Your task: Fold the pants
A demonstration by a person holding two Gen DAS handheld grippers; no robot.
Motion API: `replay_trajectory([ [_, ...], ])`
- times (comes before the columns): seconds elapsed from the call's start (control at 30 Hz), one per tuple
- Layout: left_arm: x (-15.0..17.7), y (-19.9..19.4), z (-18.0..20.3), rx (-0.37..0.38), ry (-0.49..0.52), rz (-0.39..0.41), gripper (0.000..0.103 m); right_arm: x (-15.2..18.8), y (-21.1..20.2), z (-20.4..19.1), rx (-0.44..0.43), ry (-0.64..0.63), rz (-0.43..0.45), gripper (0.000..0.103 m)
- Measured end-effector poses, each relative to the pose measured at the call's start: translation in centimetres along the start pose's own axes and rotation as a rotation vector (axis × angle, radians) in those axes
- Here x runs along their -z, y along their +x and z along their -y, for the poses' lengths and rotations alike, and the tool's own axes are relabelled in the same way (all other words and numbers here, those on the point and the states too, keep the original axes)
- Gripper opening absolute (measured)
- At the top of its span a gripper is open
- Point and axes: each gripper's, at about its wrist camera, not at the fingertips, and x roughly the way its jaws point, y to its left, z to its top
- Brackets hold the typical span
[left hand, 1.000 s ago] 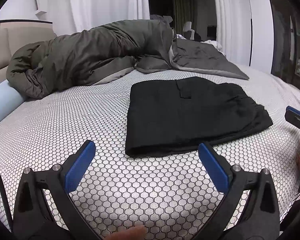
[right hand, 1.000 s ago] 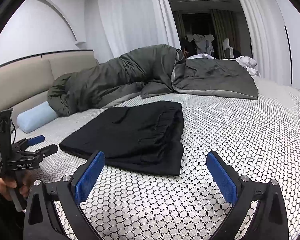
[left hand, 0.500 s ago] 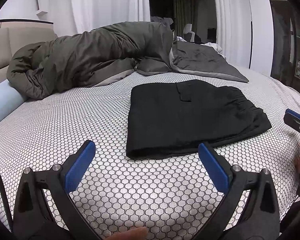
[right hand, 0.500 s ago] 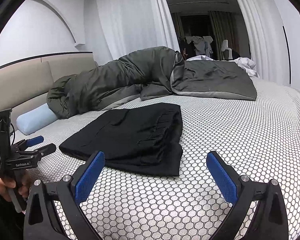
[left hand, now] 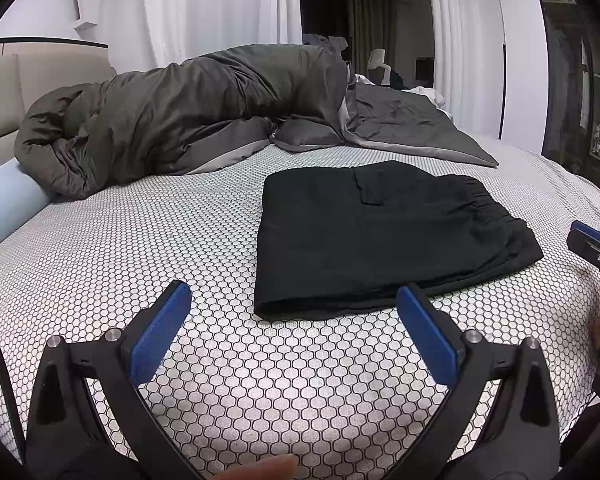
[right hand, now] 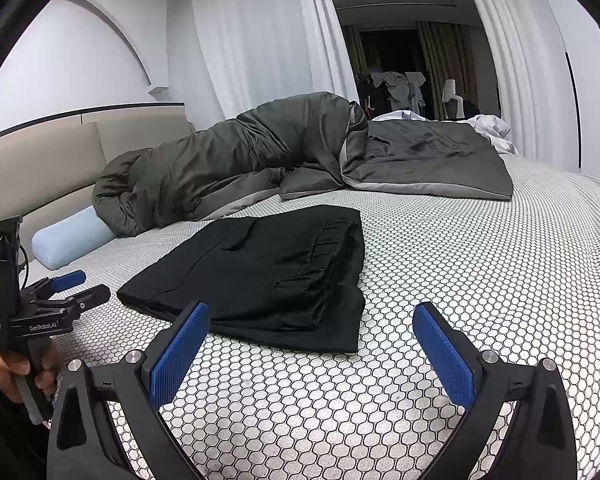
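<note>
The bed [left hand: 100, 248] carries the folded black pants [left hand: 380, 240], long axis across it, waistband probably toward the right hand-held gripper [right hand: 312, 344]; it and the left hand-held gripper [left hand: 296, 328] gape empty. Only the right view shows hung clothes [right hand: 396, 88].

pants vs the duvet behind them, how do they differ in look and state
The pants are black and folded into a flat, neat rectangle; the duvet is dark olive-grey with a lighter grey underside and lies bunched in a puffy heap. The pants sit in the middle of the bed; the duvet is pushed toward the headboard side. Both rest on the bed, untouched by either gripper.
</note>
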Motion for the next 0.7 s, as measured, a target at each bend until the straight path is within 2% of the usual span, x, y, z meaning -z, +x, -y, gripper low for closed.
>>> replay_trajectory([
  [0.7, -0.2, 0.2, 0.8, -0.011, -0.009, 0.001, 0.102, 0.0, -0.1, 0.1, -0.001, -0.002, -0.001, 0.103],
])
